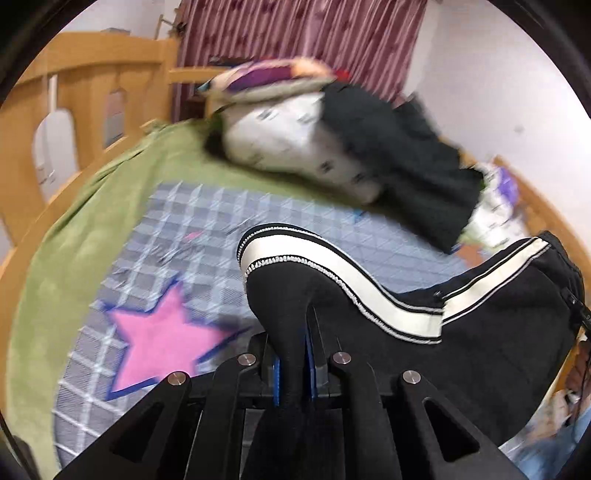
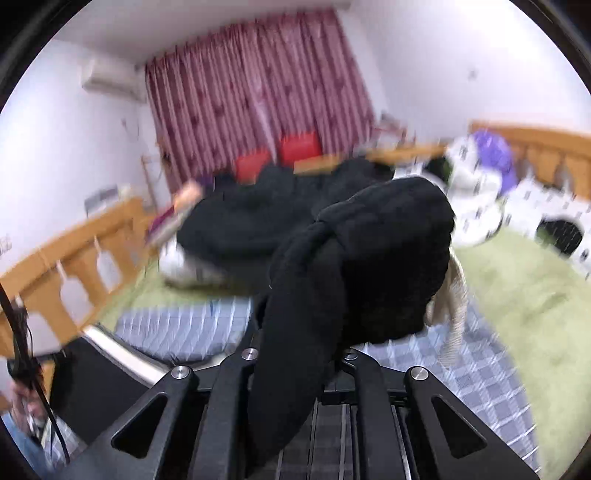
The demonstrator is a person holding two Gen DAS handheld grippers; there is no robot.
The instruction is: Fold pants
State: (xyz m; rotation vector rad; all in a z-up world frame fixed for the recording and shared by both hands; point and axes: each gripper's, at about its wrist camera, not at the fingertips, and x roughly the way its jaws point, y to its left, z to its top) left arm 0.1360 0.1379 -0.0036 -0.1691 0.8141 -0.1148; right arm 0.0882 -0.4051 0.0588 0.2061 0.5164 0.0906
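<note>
Left tool (image 1: 293,363) pinching pants (image 1: 461,325) (stripe trailing rightward), right tool (image 2: 295,369) gripping bunched end

1. The left tool (image 1: 294,363) is matte black, with angular linkage arms pierced by triangular cutouts.
2. Round silver pivot screws cap its joints.
3. Blue pads line its fingers (image 1: 276,380).
4. The right tool (image 2: 295,354) has the same black arms and silver screws.

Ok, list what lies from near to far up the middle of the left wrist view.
left gripper shut on the black pants → white side stripe → checked blanket → white patterned pillow → maroon curtain
</note>
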